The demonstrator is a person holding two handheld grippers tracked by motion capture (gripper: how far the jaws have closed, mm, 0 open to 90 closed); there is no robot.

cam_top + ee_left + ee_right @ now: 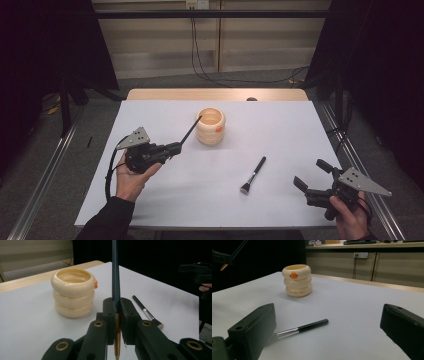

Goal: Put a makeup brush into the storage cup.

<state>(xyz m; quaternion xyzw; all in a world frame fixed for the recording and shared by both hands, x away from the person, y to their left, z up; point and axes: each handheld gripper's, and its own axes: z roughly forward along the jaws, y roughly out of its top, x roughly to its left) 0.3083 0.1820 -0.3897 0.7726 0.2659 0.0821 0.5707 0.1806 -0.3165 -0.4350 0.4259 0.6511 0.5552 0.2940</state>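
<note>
The left hand-held gripper (176, 147), jaws clamped on a dark-handled brush (115, 285), holds its tip at the rim of the cream ringed duck holder (210, 126) near the surface's (150, 200) far edge. A second makeup brush (253, 175) lies toward the near right corner, where the right hand-held gripper (312, 176) waits wide open and empty. Neither brush looks stowed yet.

Cream ringed cup (210, 127), orange spot; black-handled brush (253, 175); white table (150, 200).
</note>
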